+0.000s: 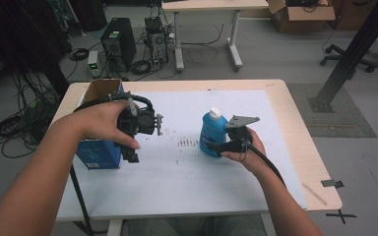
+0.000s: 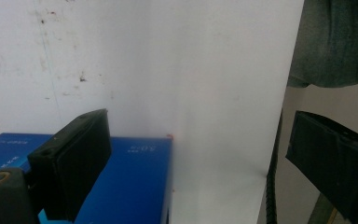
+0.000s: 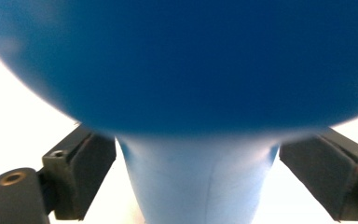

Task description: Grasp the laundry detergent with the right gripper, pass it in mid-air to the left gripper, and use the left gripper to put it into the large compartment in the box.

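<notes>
A blue bottle (image 1: 211, 129) with a white cap stands upright on the white mat, right of centre. My right gripper (image 1: 212, 147) comes at it from the right, low on its body. In the right gripper view the bottle (image 3: 182, 70) looms close, and my right gripper (image 3: 198, 177) has both pads meeting its paler lower part at the tips. My left gripper (image 1: 133, 150) hangs above the mat beside an open blue box (image 1: 96, 153), pointing down. In its own view my left gripper (image 2: 200, 163) stands wide open with nothing between the jaws, over the box (image 2: 130, 186).
The white mat (image 1: 177, 182) covers most of the wooden table (image 1: 295, 123), with dark specks near its middle. Each gripper trails a black cable off the near edge. Computers, tangled cables, another desk and a black post stand on the floor beyond.
</notes>
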A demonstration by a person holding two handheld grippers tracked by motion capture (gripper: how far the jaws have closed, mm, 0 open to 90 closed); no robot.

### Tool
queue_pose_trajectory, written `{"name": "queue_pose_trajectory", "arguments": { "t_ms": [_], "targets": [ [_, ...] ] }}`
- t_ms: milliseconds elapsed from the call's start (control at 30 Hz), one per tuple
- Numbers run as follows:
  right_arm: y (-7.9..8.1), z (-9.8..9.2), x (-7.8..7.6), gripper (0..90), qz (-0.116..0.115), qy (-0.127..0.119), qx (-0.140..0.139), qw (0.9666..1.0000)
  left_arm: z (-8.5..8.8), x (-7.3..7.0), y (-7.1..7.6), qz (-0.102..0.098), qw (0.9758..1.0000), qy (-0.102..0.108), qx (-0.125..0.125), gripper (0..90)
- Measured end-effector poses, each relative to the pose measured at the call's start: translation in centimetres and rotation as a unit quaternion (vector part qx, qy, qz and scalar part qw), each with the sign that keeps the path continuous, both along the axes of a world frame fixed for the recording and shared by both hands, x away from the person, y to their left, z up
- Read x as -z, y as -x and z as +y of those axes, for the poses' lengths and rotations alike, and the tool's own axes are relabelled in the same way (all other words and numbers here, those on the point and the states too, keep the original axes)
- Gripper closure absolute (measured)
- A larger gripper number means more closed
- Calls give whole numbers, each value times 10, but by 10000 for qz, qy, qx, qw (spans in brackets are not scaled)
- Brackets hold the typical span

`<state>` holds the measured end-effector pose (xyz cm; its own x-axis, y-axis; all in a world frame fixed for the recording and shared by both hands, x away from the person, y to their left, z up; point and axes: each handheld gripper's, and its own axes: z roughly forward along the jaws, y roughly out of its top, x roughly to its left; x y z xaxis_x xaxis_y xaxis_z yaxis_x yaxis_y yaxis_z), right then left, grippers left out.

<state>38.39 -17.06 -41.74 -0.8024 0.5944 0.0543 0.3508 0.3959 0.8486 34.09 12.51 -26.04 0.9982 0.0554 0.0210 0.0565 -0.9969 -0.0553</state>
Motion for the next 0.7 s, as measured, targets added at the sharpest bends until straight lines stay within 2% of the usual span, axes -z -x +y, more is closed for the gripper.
{"name": "queue_pose_trajectory", "arguments": {
  "t_ms": [700],
  "targets": [
    [2, 2, 1, 239, -95, -90, -2, 9999, -1, -1, 0, 6, 10000, 0, -2, 69]
  ]
}}
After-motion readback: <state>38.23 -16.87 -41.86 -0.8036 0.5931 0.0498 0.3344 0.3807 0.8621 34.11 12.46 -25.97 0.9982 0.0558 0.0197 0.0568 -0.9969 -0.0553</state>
